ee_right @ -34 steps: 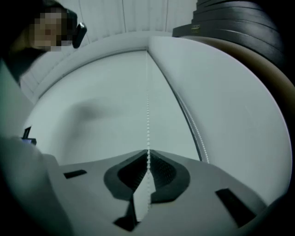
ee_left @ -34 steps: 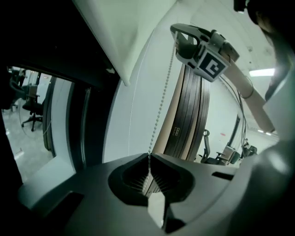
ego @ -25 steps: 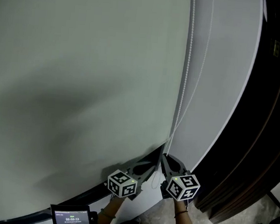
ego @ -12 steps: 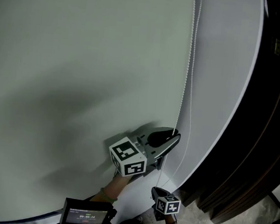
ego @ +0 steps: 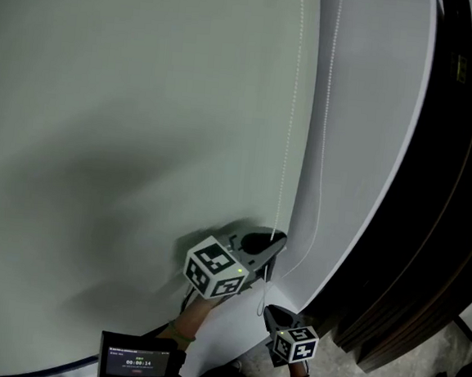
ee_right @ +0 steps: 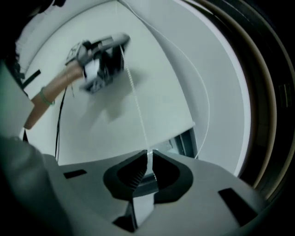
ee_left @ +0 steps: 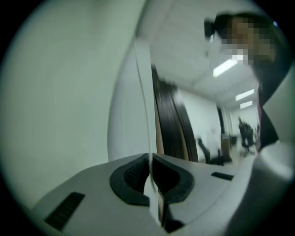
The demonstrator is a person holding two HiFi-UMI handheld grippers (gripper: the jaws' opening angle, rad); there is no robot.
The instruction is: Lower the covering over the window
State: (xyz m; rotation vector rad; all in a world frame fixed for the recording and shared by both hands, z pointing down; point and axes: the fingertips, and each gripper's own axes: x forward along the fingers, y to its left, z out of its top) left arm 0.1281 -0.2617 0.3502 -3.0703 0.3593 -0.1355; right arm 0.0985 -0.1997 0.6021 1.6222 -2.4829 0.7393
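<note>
Hanging over nearly the whole left and centre of the head view, the pale grey-green blind (ego: 126, 133) is the covering to be lowered. In the right gripper view its bottom edge shows just above the jaws, with a strip of window frame (ee_right: 185, 144) below it, so the blind appears not quite fully down. Its thin bead cord (ego: 287, 147) drops from the top of the frame, right of centre, along the blind's right edge. The left gripper (ego: 270, 244), below centre, has just been closing its jaws, and they now pinch the cord (ee_left: 144, 115) tight between the pads. Lower, at the bottom of the frame, the right gripper (ego: 276, 313) has its jaws drawn narrow on the same cord (ee_right: 138, 110), which runs taut from it up to the left one. Dark panelling (ego: 440, 201) fills the right side, and a small screen (ego: 134, 362) sits at the lower left. The step looks like hand-over-hand hauling on the cord. The next move likely calls for a steady downward pull with the upper grip while the lower one lets go.
</note>
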